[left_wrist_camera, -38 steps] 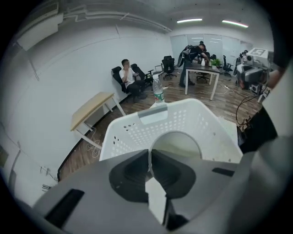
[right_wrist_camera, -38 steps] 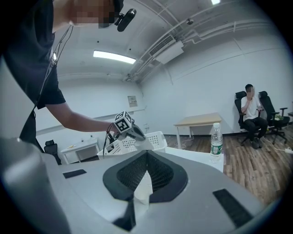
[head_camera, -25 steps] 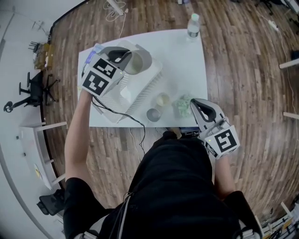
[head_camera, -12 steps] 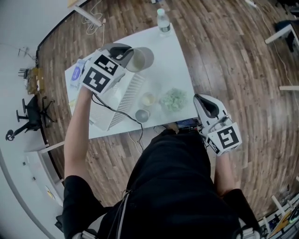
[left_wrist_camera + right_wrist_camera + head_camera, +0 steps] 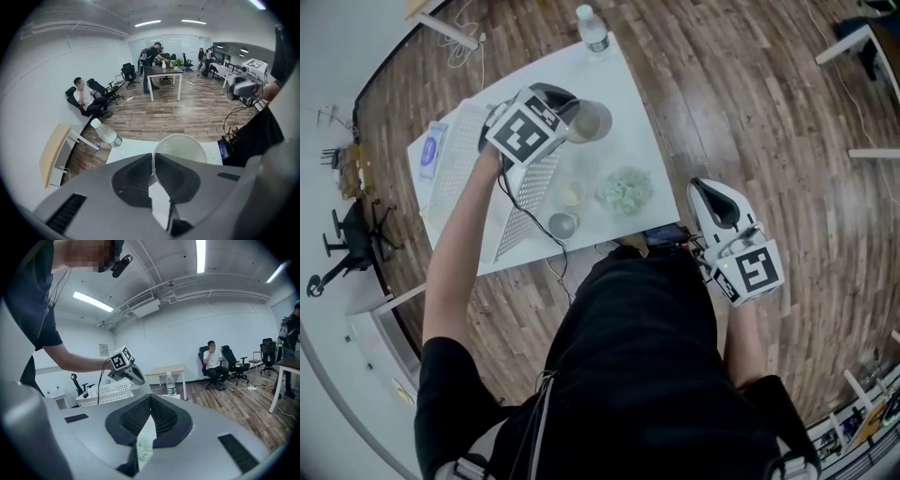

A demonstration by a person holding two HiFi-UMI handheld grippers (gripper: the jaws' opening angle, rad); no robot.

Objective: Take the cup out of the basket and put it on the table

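Left tongs first: clamped on the cup. The near wall of the rim is pinched right between the two jaws, one jaw inside, one outside. It's a pale cup, mouth open to the left gripper view, nothing showing inside it.

From the head view the cup is clear of the basket, held just beside the basket's far right corner over bare white table. Whether its base touches the table, can't tell.

Over to the right tongs: jaws closed together, nothing gripped. They sit off the table's near right corner, above the wooden floor.

Through the slot under those closed tips you catch a green crumpled wad, which lies on the table, apart from the right tongs.

Between the wad and the basket's long perforated wall stand two more pieces, a small cream cup and a small grey cup, both upright on the table.

A water bottle stands at the table's far edge.

Further back in the room, a seated person leans in an office chair by the wall.
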